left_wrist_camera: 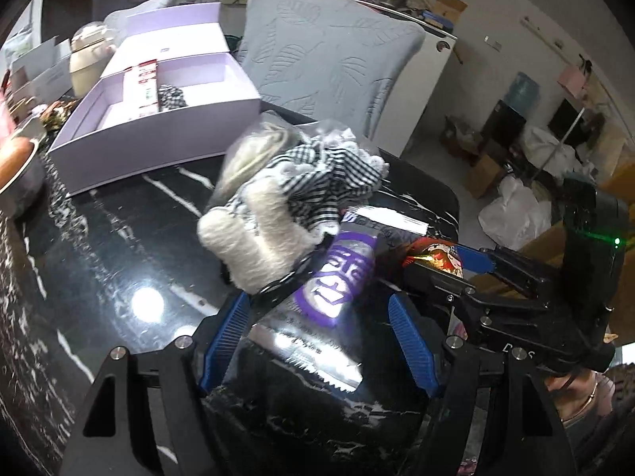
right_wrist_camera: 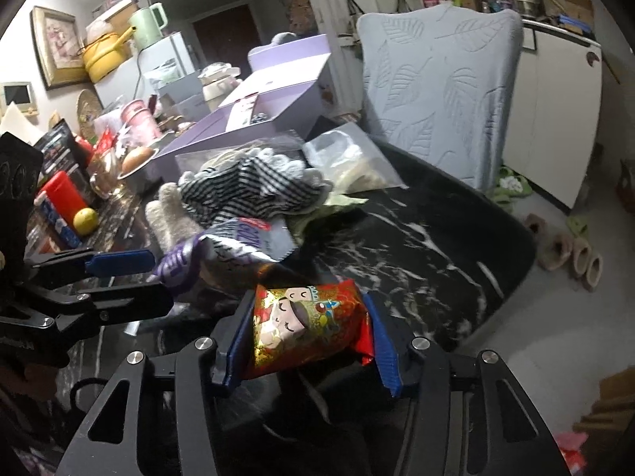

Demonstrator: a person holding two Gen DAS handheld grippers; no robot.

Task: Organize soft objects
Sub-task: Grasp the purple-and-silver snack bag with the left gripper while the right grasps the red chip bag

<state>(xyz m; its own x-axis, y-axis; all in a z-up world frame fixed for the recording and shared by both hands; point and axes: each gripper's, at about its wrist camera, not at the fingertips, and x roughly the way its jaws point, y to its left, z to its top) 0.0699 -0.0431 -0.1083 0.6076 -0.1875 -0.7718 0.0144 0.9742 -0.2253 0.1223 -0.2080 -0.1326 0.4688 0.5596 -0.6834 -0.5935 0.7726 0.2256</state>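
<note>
A silver and purple snack packet (left_wrist_camera: 325, 309) lies on the black marble table (left_wrist_camera: 119, 246) between the fingers of my left gripper (left_wrist_camera: 321, 333), which is open around it. A pile of striped and fluffy white soft items (left_wrist_camera: 301, 198) lies just beyond. My right gripper (right_wrist_camera: 307, 333) is shut on a red and gold cartoon packet (right_wrist_camera: 305, 325). It also shows in the left wrist view (left_wrist_camera: 436, 258). The left gripper's fingers (right_wrist_camera: 119, 263) show at the left of the right wrist view, beside the purple packet (right_wrist_camera: 178, 265) and the soft pile (right_wrist_camera: 254, 186).
An open lilac box (left_wrist_camera: 158, 119) with a few items stands at the back left of the table. A chair with a grey leaf-pattern cover (left_wrist_camera: 337, 59) stands behind the table. Bowls, cans and a lemon (right_wrist_camera: 85, 220) crowd the table's left side. Slippers (right_wrist_camera: 575, 254) lie on the floor.
</note>
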